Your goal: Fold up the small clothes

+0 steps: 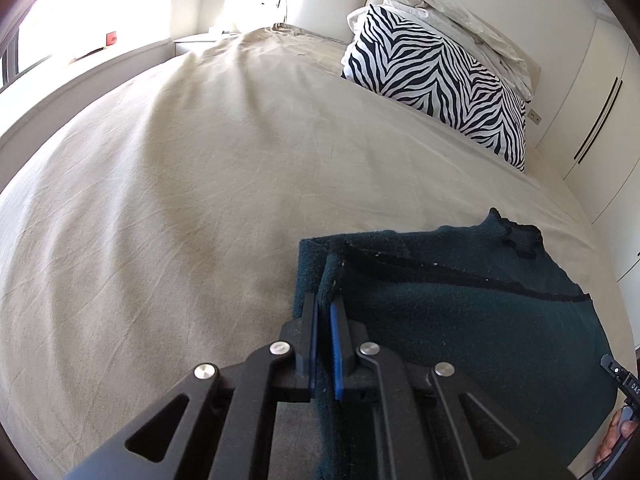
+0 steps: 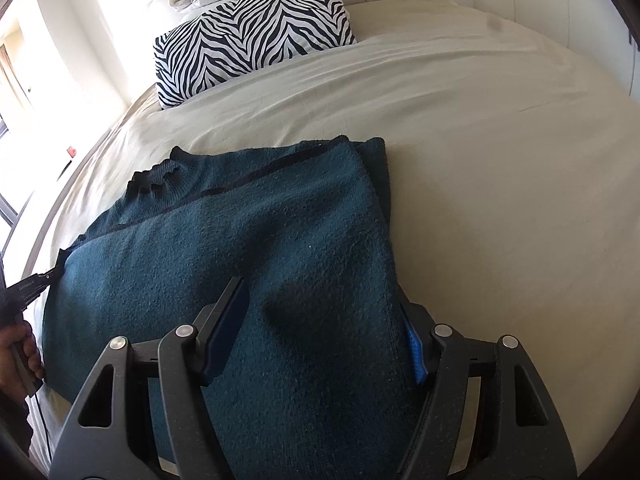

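The dark green sweater (image 2: 248,240) lies flat on the bed (image 2: 500,140). The left tool (image 1: 324,308) pinches a sleeve edge tight, probably to pull it over for a fold. The right tool (image 2: 324,312) is spread wide over the sweater, holding nothing.

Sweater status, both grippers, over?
Left gripper shut on teal sweater edge. Right gripper open, fingers straddling the folded side. Sweater part-folded on bed. Zebra pillow well clear.
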Available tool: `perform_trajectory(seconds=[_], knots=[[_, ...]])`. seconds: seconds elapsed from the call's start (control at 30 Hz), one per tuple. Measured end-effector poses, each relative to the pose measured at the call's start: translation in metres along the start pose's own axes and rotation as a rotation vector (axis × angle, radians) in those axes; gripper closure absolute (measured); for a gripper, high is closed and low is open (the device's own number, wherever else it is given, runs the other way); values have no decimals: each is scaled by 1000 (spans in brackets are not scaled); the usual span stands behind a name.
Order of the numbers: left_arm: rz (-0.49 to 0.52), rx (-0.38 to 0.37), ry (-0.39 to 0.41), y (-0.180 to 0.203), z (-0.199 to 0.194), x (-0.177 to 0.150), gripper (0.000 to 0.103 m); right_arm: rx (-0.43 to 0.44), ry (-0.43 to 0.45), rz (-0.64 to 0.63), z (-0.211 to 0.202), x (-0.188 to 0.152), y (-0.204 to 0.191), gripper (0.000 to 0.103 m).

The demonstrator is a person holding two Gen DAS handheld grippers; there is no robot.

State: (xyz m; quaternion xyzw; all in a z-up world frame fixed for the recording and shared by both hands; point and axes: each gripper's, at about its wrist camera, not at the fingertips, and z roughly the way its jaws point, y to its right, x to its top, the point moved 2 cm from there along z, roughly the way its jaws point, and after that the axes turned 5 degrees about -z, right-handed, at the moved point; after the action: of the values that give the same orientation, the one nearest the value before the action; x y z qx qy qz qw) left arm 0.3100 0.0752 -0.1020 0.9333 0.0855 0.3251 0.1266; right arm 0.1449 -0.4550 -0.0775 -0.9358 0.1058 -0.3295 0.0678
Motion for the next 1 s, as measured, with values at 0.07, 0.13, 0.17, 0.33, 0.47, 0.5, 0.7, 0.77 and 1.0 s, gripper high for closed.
perform_trajectory(seconds=[0.07,0.13,0.17,0.33,0.47,0.5,0.7,0.77,1.0], knots=[[0,2,5,0,0,0,96,-11,22,1,-7,2,-1,37],[-4,-11,4,1,0,1,94,-7,54,5,-16,6,-3,37],[-4,-15,-4,1,-1,1,92,-1,69,11,-20,8,-4,37],[25,75,75,6,-35,2,61,-49,173,33,-43,25,-12,37],[37,65,142,20,-65,2,58,-11,192,72,-48,34,-21,37],[56,29,148,30,-70,0,58,42,181,68,-46,34,-29,37],[191,-46,23,93,-27,-34,58,421,39,71,0,32,-96,37],[158,-15,-48,82,1,-44,59,459,-20,78,26,28,-105,37],[176,-96,-18,56,-6,-50,74,493,37,343,53,26,-7,66]])
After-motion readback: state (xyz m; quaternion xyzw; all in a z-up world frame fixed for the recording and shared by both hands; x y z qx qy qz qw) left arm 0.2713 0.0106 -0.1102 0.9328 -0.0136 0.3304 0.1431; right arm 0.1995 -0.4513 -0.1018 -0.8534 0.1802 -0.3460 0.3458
